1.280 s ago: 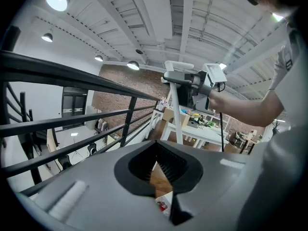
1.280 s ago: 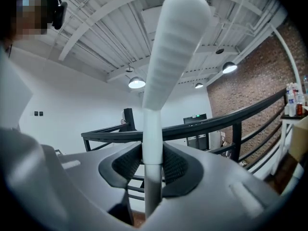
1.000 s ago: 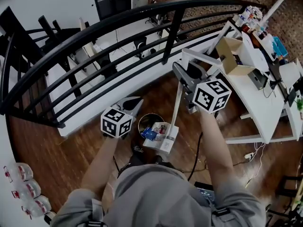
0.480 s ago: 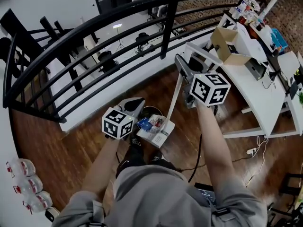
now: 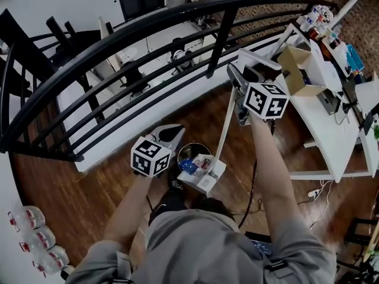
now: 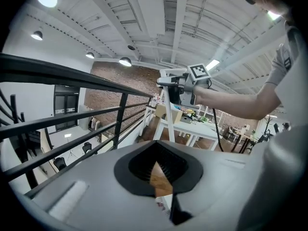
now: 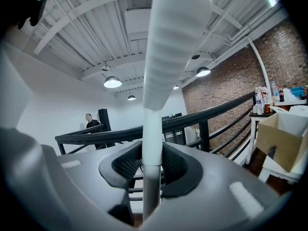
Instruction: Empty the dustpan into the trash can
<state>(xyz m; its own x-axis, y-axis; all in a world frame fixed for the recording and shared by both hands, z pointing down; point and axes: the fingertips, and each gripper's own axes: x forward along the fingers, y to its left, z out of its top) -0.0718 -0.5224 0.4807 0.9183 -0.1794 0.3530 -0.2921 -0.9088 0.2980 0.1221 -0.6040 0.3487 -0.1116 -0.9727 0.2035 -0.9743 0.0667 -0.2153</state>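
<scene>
ROOM: we log a dark wood-plank floor (image 5: pixel 89 188) edged by a curved black metal railing (image 5: pixel 148 25) | white table (image 5: pixel 331 129) at right | small round metal trash can (image 5: pixel 192 147) on the floor | white long-handled dustpan (image 5: pixel 208 182), litter inside, just beside the can's rim | right gripper (image 7: pixel 151 165) clamped on its handle | left gripper (image 6: pixel 155 159) closed, empty

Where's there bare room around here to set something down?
The widest bare patch is wood floor left of the trash can, between the railing and the bottles. A narrower strip lies between the dustpan and the white table, but a cable crosses it. The tabletop is crowded: cardboard box, small items.
</scene>
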